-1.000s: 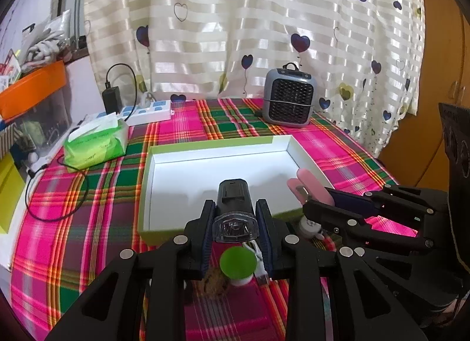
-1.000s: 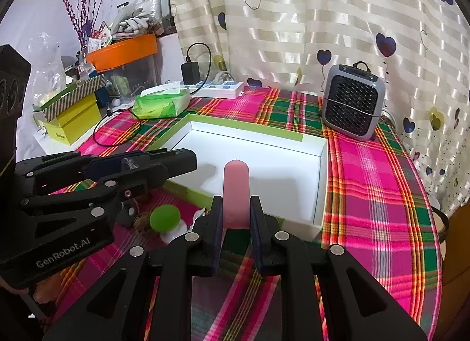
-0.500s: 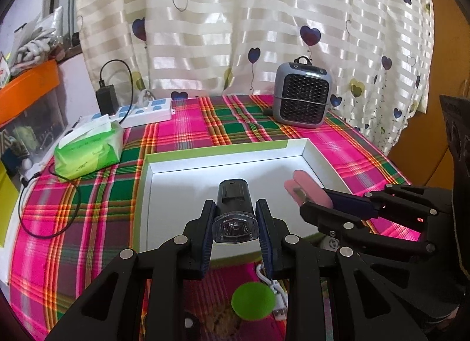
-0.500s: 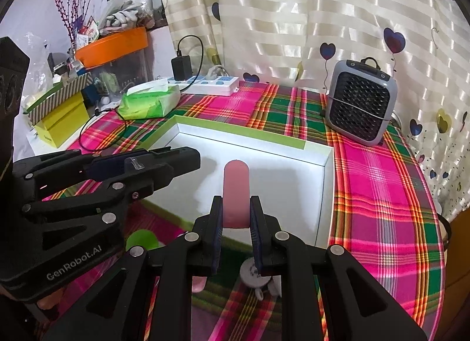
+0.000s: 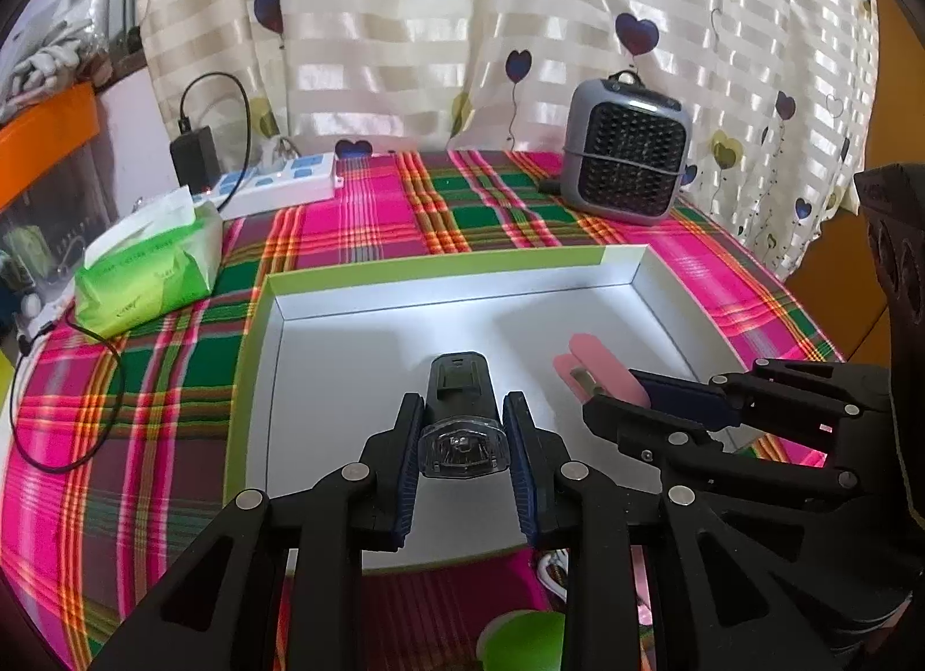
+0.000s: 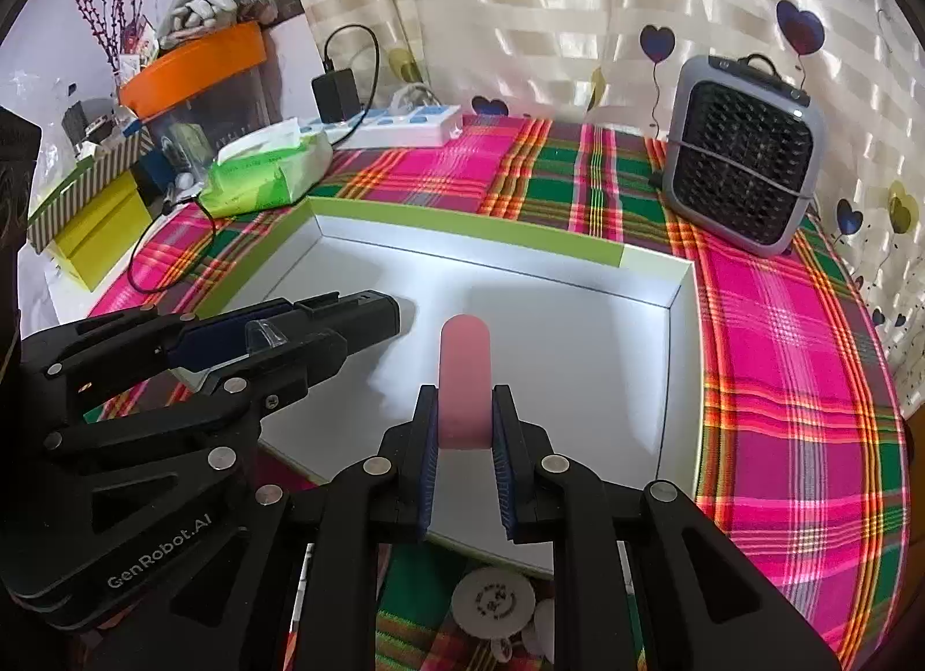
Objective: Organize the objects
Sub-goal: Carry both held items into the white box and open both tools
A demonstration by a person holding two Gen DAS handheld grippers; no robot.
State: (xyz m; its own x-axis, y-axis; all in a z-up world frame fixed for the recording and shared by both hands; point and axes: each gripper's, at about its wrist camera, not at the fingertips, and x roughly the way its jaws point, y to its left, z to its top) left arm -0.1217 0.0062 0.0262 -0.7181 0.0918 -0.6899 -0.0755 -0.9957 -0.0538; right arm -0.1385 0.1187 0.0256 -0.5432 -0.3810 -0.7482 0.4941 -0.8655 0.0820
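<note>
A shallow box (image 5: 439, 263) with a white inside and a green rim lies open on the plaid tablecloth. My left gripper (image 5: 462, 404) is shut on a black flashlight (image 5: 459, 382) with a clear lens, held over the box's near half. My right gripper (image 6: 465, 393) is shut on a pink flat tool (image 6: 465, 370), also over the box floor. In the left wrist view the right gripper (image 5: 615, 396) shows at the right, the pink tool (image 5: 598, 376) sticking out of it with a metal part. In the right wrist view the left gripper (image 6: 347, 321) shows at the left, close beside mine.
A grey small fan heater (image 5: 627, 162) stands behind the box at the right. A green tissue pack (image 5: 150, 266) and a white power strip (image 5: 277, 185) lie at the back left. A green round cap (image 5: 526, 642) and a white disc (image 6: 491, 596) lie before the box's near rim.
Both grippers have moved forward and lower, from the near side of the box to over its floor. The green cap and small items have slipped to the bottom of view.
</note>
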